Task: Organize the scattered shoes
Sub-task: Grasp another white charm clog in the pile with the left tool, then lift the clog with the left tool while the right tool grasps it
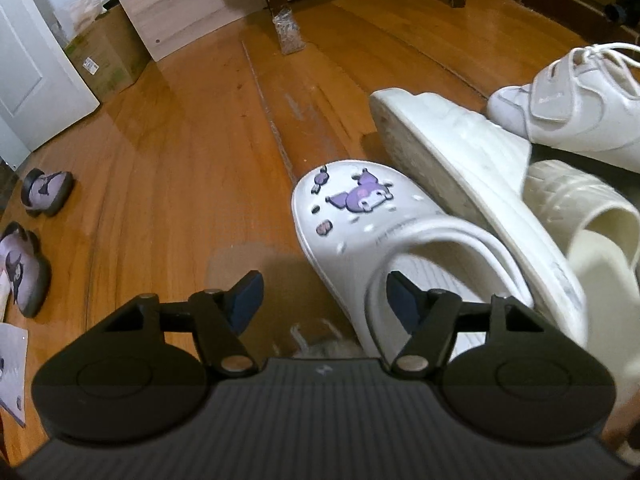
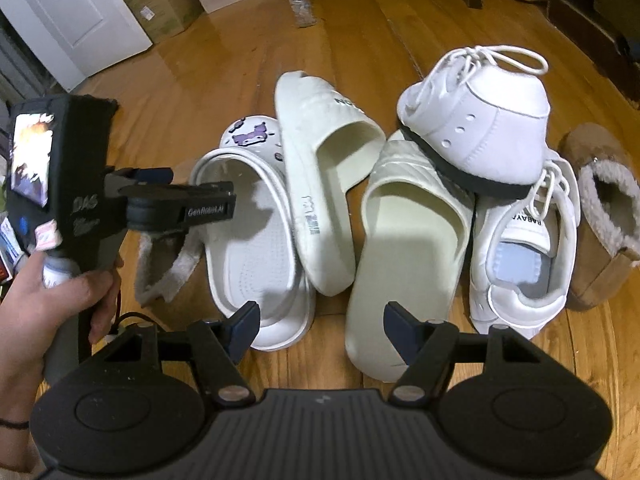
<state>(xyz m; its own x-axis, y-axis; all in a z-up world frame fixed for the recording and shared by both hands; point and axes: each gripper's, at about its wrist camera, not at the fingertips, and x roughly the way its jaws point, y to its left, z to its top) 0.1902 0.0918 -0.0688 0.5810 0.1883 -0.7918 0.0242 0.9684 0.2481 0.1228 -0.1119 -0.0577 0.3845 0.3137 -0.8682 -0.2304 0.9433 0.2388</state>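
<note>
Fingers of the left gripper [image 1: 324, 300] straddle the white clog's [image 1: 360, 216] side wall, open; right gripper [image 2: 322, 326] open above the cream slide [image 2: 404, 248]. Next: close and lift.

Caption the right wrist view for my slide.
Open right gripper above piled white shoes: clog, slides, sneakers.

Warm indoor light | floor [image 1: 180, 160] glare | fisheye-bent edges | slight blur
</note>
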